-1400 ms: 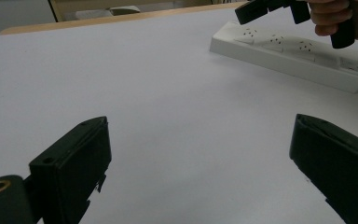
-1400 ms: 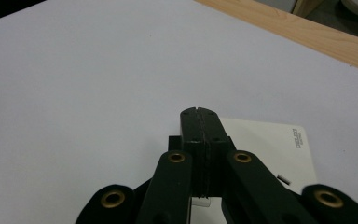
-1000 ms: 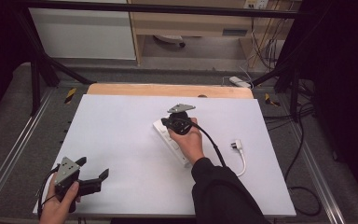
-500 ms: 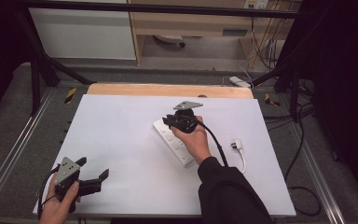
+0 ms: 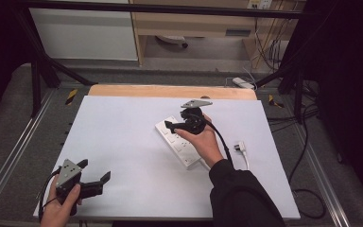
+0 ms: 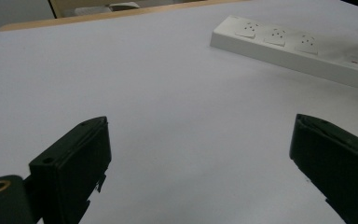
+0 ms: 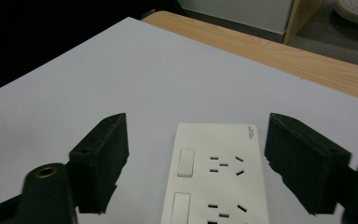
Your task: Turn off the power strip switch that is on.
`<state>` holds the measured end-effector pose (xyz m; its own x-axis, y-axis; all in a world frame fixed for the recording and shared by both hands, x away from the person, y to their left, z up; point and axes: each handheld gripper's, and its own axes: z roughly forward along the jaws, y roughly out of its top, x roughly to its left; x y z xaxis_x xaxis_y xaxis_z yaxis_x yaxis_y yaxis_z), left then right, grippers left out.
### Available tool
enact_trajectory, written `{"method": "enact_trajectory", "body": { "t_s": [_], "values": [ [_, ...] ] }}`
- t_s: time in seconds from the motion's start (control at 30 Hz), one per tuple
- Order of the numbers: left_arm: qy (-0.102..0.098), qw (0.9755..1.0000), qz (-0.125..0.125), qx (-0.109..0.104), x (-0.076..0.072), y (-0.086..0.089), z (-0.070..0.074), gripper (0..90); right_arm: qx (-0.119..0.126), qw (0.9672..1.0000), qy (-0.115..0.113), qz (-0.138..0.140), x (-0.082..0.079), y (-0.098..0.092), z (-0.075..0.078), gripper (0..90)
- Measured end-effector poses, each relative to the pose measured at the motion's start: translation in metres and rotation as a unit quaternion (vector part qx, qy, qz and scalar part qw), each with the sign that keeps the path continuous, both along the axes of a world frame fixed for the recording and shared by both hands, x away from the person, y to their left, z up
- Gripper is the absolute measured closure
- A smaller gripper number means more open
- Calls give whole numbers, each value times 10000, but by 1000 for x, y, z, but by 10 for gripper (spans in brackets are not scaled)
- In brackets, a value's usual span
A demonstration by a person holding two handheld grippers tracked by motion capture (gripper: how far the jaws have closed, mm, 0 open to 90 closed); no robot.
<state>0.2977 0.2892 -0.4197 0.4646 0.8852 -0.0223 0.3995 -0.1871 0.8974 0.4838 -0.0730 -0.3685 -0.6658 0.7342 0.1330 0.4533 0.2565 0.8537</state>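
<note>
High view: white power strip [image 5: 179, 142] lies at an angle near mid-table on the white sheet [image 5: 123, 137], its plug [image 5: 239, 147] and cord trailing off beside the person's right forearm. Right gripper [image 5: 172, 126] hovers over the strip's far end, jaws wide apart and just been opening, nothing pinched between them; in the right gripper view the strip [image 7: 216, 179] sits below and between the two black jaws, switches and sockets showing, pads clear of its sides. Looks like a release or a re-grip on the strip end. To do it well, I judge: keep the jaws square to the strip's long edges, straddle the body evenly, come down low enough that the pads meet the side walls and not the top face, and close slowly so the light casing does not skid on the smooth sheet; mind the cord so it does not drag the strip round. Left gripper [image 5: 94, 182] rests at the near left corner of the sheet, well apart from the strip, jaws open and empty; left gripper view shows bare sheet between them, strip [image 6: 289, 46] farther off.
</note>
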Motion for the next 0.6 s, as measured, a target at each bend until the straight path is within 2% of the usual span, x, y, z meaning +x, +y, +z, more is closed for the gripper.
{"method": "enact_trajectory", "body": {
  "t_s": [0.27, 0.4, 0.47, 0.6],
  "values": [
    [-25, 10000, 21, -20, 0, 0, 1, 52, -81, 9998, -157, -41, -10, -4, 13, 80],
    [-18, 10000, 11, -9, 0, 0, 0, 52, -130, 9998, -171, -53, -15, -6, 19, 54],
    [-19, 10000, 10, -12, 0, 0, 0, 52, -190, 9994, -228, -185, -18, -6, 21, 50],
    [-13, 10000, 6, -10, 0, 0, 0, 52, -104, 9991, -338, -216, -22, -9, 26, 49]
  ]
}}
